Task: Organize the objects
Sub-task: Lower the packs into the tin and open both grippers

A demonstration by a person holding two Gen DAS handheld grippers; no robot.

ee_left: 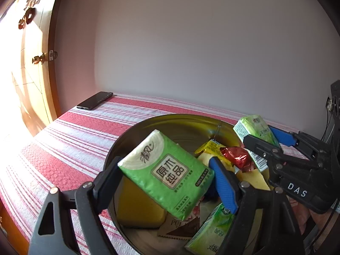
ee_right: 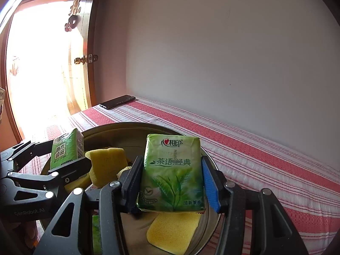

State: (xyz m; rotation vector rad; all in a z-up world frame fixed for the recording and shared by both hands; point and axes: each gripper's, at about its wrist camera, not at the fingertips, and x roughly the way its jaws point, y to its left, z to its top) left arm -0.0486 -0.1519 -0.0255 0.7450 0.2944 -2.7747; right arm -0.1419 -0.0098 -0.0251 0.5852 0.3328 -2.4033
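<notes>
A round metal bowl (ee_left: 170, 120) (ee_right: 119, 127) sits on the striped cloth and holds yellow sponges (ee_left: 138, 208) (ee_right: 170, 231), snack wrappers (ee_left: 235, 157) and another green tissue pack (ee_left: 210, 233). My left gripper (ee_left: 167, 174) is shut on a bright green tissue pack (ee_left: 165, 172) (ee_right: 65, 148) and holds it above the bowl. My right gripper (ee_right: 172, 176) (ee_left: 263, 138) is shut on a pale green tea-print tissue pack (ee_right: 172, 172) (ee_left: 252, 129), also above the bowl, to the right of the left one.
A dark phone (ee_left: 95, 100) (ee_right: 118, 102) lies at the table's far left corner. A red and white striped cloth (ee_left: 74, 140) (ee_right: 265, 153) covers the table. A white wall stands behind, and a wooden door (ee_left: 36, 59) is open at the left.
</notes>
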